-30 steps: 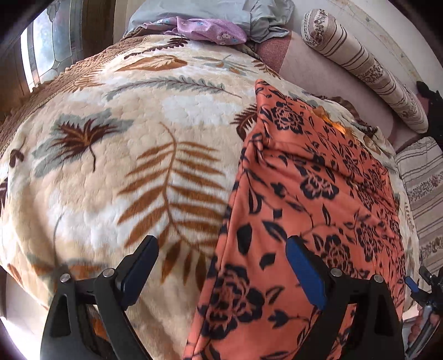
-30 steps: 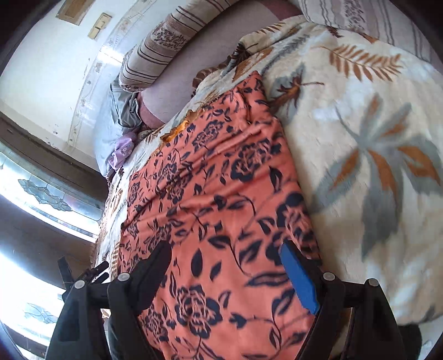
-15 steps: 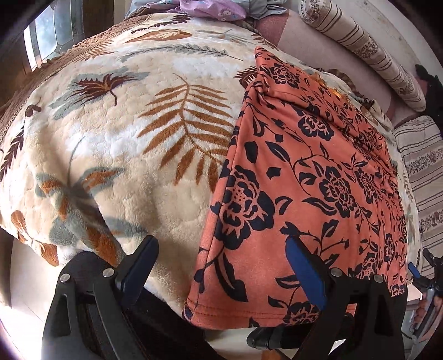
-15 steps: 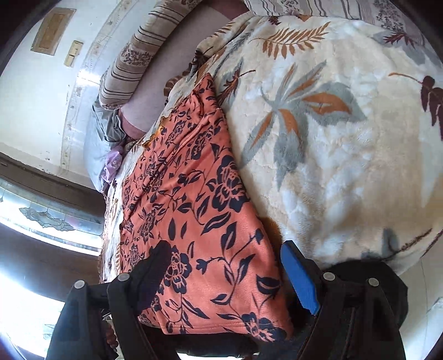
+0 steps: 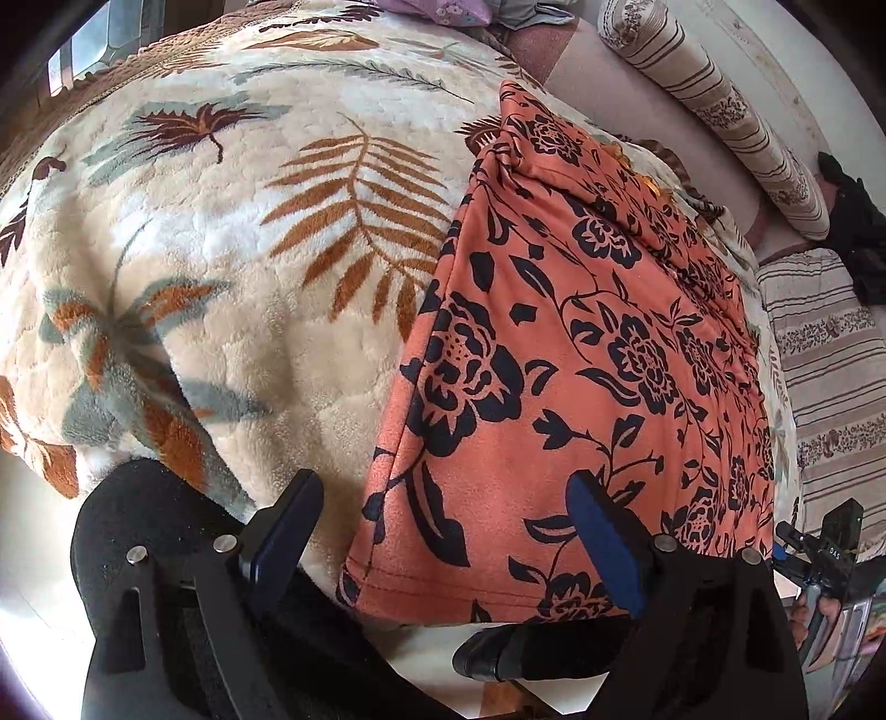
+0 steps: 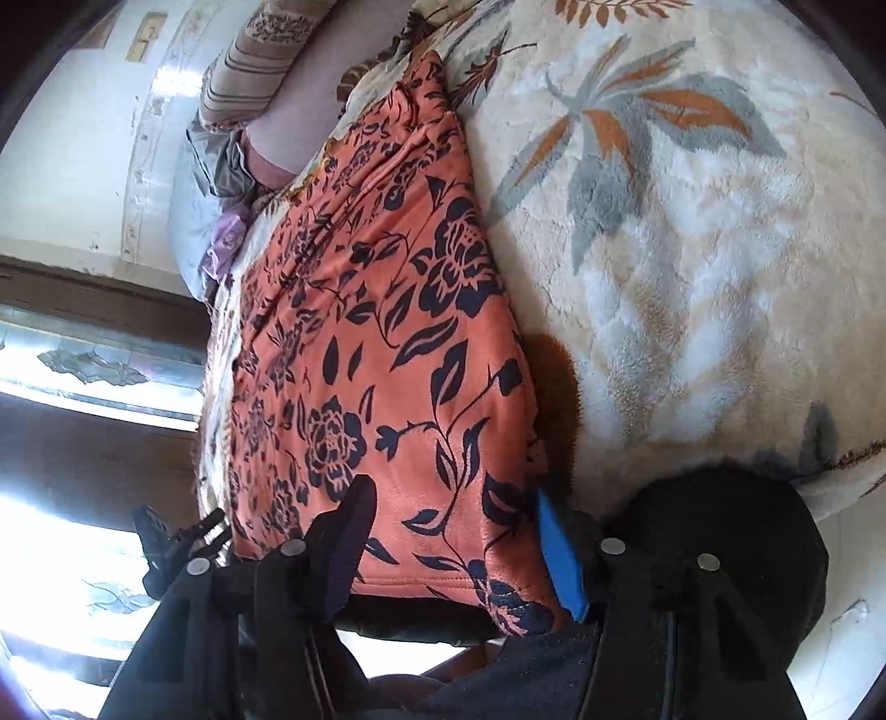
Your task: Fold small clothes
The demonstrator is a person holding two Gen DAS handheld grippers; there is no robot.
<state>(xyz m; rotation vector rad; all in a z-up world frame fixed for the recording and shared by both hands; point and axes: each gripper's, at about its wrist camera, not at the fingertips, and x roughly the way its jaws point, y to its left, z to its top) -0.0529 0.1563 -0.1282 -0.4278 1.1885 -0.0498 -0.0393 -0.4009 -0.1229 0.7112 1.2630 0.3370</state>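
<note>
Orange floral garment (image 5: pixel 581 354) lay flat on the leaf-patterned blanket (image 5: pixel 232 232) of the bed, stretched long from the pillow end toward the near edge, where its stitched hem (image 5: pixel 443 590) hung just over the side. I think it was laid this way so that both near corners could be reached from the edge and lifted together for the first fold.

The left gripper (image 5: pixel 443 531) was placed over the left near corner of the cloth. Its jaws stood wide apart, one finger outside the cloth edge over the blanket and the other over the fabric, and no pad pressed on anything. Probably it was waiting in position to pinch that corner.

The right gripper (image 6: pixel 459 543) was at the opposite near corner. Its jaws had just been closing, with the hem corner between them: the dark finger (image 6: pixel 349 531) lay on top of the cloth and the blue pad (image 6: pixel 559 554) sat at the side edge. Whether the pads already pressed the cloth firmly, I could not tell; a gap still seemed to remain.

A striped bolster (image 5: pixel 714 105) and some other clothes (image 5: pixel 443 8) lay at the far end, well apart from the garment, so the folding area was not disturbed. The fold itself was not yet begun.
</note>
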